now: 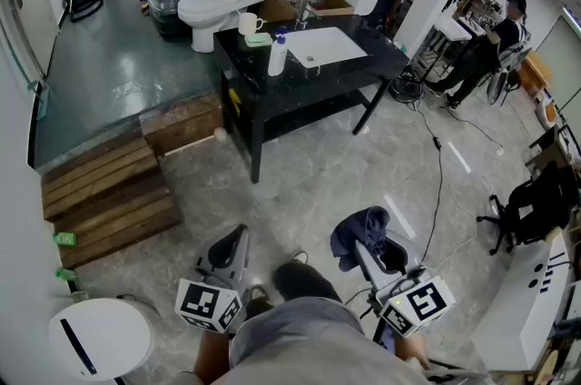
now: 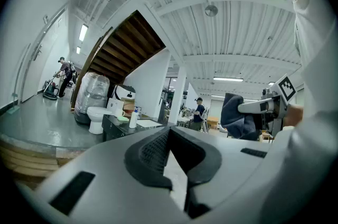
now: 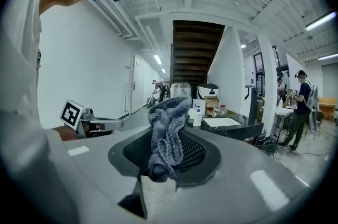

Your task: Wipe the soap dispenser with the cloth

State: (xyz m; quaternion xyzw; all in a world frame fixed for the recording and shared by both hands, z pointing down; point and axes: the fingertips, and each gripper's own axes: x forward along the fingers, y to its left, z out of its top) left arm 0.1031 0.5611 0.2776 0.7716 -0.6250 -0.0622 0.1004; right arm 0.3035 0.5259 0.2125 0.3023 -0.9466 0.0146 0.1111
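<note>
The cloth (image 1: 356,233) is clamped in the right gripper (image 1: 370,249), the left gripper (image 1: 231,247) is closed on nothing, and the upright soap dispenser (image 1: 277,54) is found well apart, upper centre.

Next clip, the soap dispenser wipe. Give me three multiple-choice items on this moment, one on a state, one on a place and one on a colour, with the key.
1. The left tongs are: A wide open; B shut on the cloth; C shut and empty.
2. The soap dispenser stands: A on the black counter beside the white basin; B inside the white basin; C between the left tongs.
3. The cloth is: A red; B blue-grey; C yellow.

Key: 1 C, the left gripper view shows the pads together with nothing between them. 2 A, the head view shows it upright on the counter, left of the basin. 3 B, the head view and the right gripper view both show it blue-grey.
</note>
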